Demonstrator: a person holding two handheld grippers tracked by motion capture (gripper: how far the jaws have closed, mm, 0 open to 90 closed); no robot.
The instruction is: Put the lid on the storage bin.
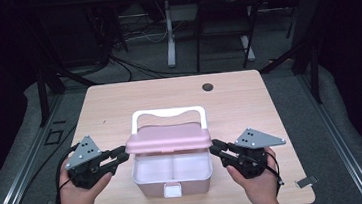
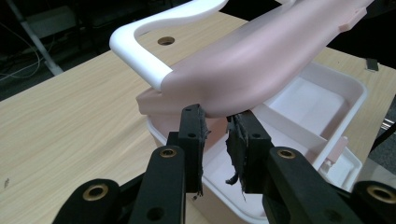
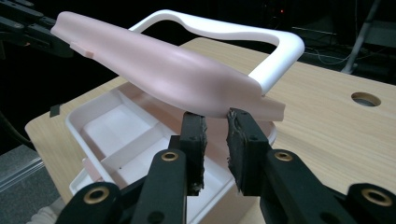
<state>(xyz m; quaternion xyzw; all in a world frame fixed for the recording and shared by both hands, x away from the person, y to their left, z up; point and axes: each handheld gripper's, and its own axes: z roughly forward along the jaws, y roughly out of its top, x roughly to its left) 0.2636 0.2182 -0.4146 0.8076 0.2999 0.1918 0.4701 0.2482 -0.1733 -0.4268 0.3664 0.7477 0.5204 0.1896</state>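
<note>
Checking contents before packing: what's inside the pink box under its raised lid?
The box shows a white tray with a divider and two compartments, nothing visible in them. The lid covers the rear part, so that stays unseen.

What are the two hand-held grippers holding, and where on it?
The pink lid, raised off the box: left hand-held gripper at its left end, right hand-held gripper at its right end.

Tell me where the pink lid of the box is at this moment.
In the high view the pink lid is raised half open over the white box at the table's centre, between the left gripper and the right gripper.
</note>
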